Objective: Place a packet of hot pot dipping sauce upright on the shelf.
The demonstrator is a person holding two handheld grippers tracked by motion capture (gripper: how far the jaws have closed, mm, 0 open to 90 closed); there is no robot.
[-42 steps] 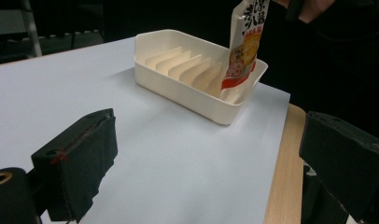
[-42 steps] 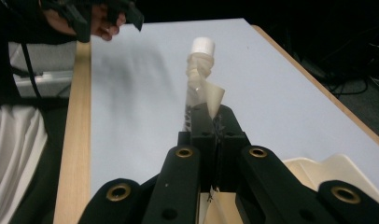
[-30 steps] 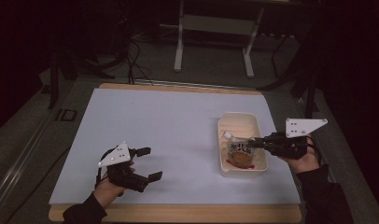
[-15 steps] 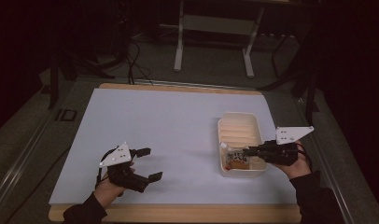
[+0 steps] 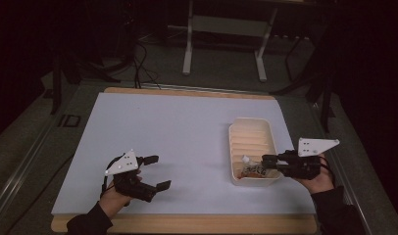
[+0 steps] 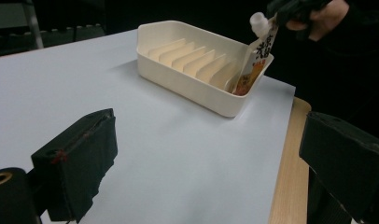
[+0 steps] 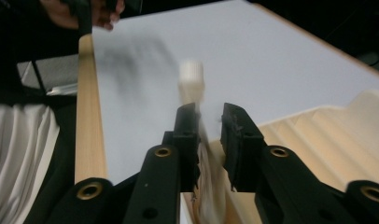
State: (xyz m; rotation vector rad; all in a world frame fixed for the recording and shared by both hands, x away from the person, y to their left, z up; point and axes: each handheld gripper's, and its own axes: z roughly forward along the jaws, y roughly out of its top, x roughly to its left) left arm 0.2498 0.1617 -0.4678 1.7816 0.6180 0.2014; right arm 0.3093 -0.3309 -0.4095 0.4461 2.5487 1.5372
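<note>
Two grippers up top – the right gripper [image 5: 262, 159] sits over the tray's [image 5: 250, 129] near end by the table's [image 5: 153, 132] right edge, the pouch [image 5: 251, 169] propped there. Left gripper [image 5: 157, 172] waits wide open, well apart. Left gripper view: pouch [image 6: 254, 55] upright, cap up. Right gripper view: jaws just eased apart, pouch [image 7: 207, 177] between them – looks released.

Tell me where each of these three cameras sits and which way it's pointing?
High view: above the person's side, looking forward and down at the table; both hands show, holding the left tongs and right tongs.
Left gripper view: rides the left tongs, looking across to the rack; its two black jaws show.
Right gripper view: rides the right tongs, facing the pouch.
Shared: all three show the rack and pouch.
</note>
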